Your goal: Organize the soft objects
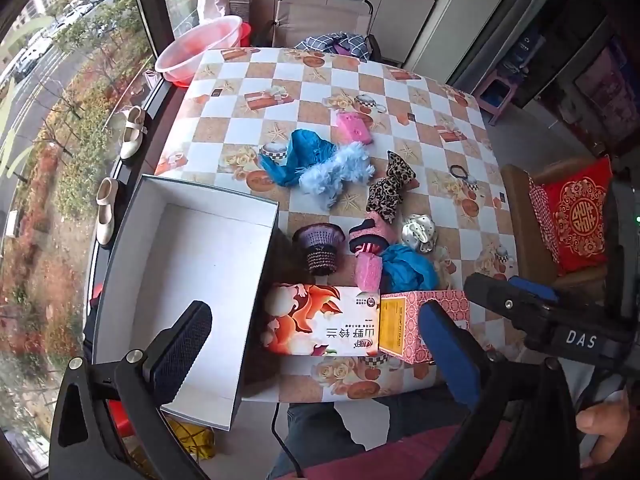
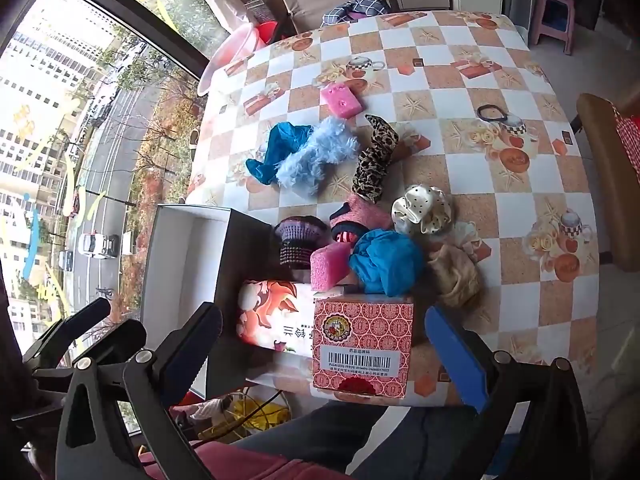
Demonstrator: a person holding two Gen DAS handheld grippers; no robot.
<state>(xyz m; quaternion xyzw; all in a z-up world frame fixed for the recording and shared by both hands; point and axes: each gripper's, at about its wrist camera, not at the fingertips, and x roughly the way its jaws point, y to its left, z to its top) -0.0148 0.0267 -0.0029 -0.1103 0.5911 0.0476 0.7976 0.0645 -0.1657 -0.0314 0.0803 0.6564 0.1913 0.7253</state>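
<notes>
1. Left wrist view: the left gripper (image 1: 316, 344) sits at the bottom of the frame with its fingers spread wide and nothing between them. The open grey box (image 1: 188, 280) with its white inside fills the lower left, hanging over the near edge of the checkered table (image 1: 432, 92). Just right of it lies a floral carton (image 1: 320, 320), touching a pink patterned box (image 1: 412, 320). Mid-frame, soft things are scattered: a fluffy blue piece (image 1: 340, 172) against a teal cloth (image 1: 292, 156), a pink sponge (image 1: 352, 128) above them, a leopard scrunchie (image 1: 390, 188), a knitted purple piece (image 1: 320, 248). The right gripper (image 1: 540, 316) shows at lower right; I cannot tell its finger state here.

2. Right wrist view: the right gripper (image 2: 324, 344) has its fingers spread, empty, either side of the pink patterned box (image 2: 362, 344). Behind it sit a second pink sponge (image 2: 330, 264), a crumpled teal cloth (image 2: 384, 260) and a polka-dot scrunchie (image 2: 422, 208).
</notes>
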